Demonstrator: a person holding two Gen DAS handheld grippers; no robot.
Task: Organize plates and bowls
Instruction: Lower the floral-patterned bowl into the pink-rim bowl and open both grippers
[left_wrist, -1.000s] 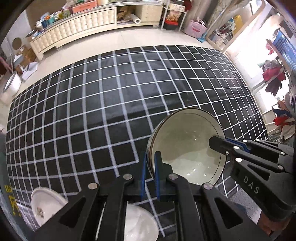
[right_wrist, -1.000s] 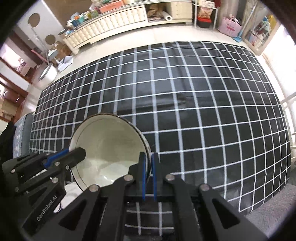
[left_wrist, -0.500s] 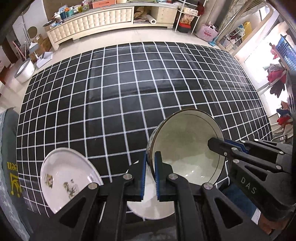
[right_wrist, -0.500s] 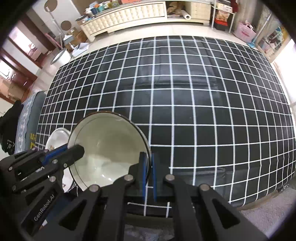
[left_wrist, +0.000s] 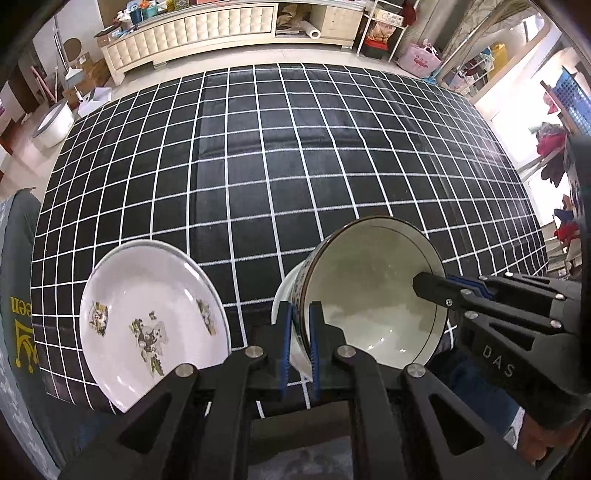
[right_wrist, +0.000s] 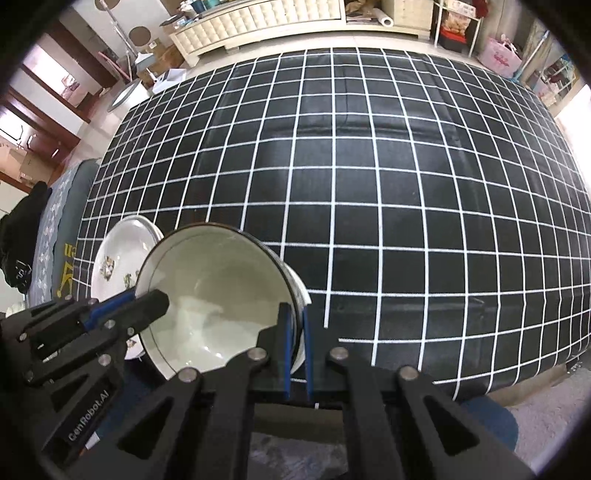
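A large bowl (left_wrist: 373, 295) with a dark rim and patterned outside is held tilted between both grippers. My left gripper (left_wrist: 298, 343) is shut on its left rim. My right gripper (right_wrist: 295, 350) is shut on its right rim; it shows in the left wrist view (left_wrist: 439, 286) too. The bowl (right_wrist: 218, 295) hangs just above a white dish (left_wrist: 282, 295) near the table's front edge. A white plate with flower prints (left_wrist: 147, 321) lies to the left, also seen in the right wrist view (right_wrist: 118, 258). The left gripper (right_wrist: 147, 306) shows there at the bowl's rim.
The table is covered by a black cloth with a white grid (left_wrist: 277, 166). A grey chair back with yellow print (left_wrist: 14, 332) stands at the left. A cream cabinet (left_wrist: 192, 26) and shelves stand on the floor beyond the table.
Both grippers have pulled back toward the near edge with the bowl held between them. The flowered plate and the white dish have come more fully into view.
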